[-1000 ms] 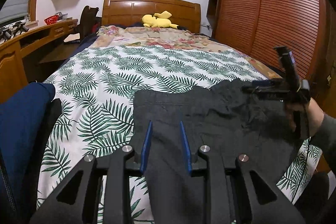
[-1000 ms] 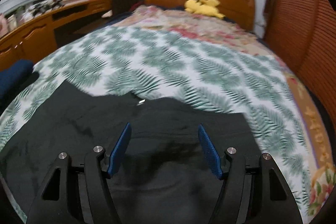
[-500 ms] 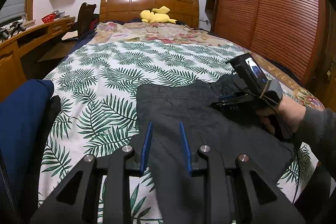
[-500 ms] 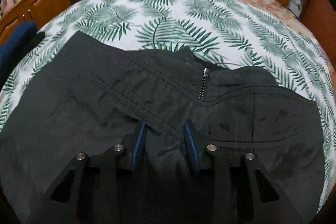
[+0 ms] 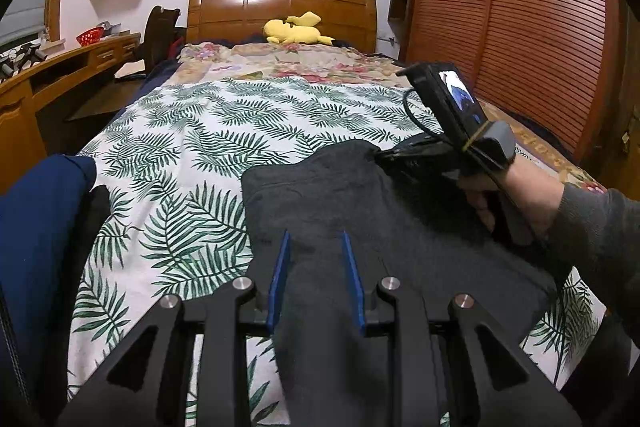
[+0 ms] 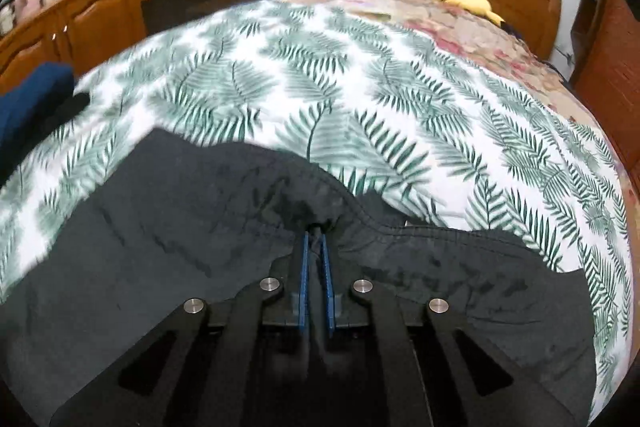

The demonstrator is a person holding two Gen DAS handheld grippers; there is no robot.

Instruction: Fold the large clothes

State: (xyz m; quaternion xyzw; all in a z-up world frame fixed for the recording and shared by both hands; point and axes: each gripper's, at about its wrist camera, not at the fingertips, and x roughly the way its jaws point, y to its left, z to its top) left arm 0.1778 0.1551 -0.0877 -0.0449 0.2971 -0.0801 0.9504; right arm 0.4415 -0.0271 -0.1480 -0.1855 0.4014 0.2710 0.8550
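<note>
Lying across the near end of the bed (image 5: pixel 208 131), the dark garment (image 5: pixel 360 211) is resting on a white bedspread (image 6: pixel 360 99) printed with green fern leaves. Its cloth is matte and charcoal-black, with a stitched seam running along the far edge and soft creases across the surface.

You are holding the right gripper (image 6: pixel 315 235) at that far edge, and its two blue pads (image 6: pixel 304 267) are standing almost together, pinching a small bunched ridge of the garment between them. The cloth is puckering upward around the pinch point. In the left wrist view, your right hand (image 5: pixel 508 195) is wrapping the black handle, and a small lit screen is sitting upright on top of the tool.

You are holding the left gripper (image 5: pixel 315 239) over the near left part of the garment. Its thin blue fingers (image 5: pixel 280 275) are standing moderately apart, and the dark cloth is showing between them; whether they are touching it cannot be told.

A folded navy item (image 5: pixel 36 235) is lying at the left edge of the bed. A yellow plush toy (image 5: pixel 294 29) is resting against the polished wooden headboard (image 5: pixel 280 3), beyond a floral cover. Slatted wooden wardrobe doors (image 5: pixel 532 39) are lining the right wall.
</note>
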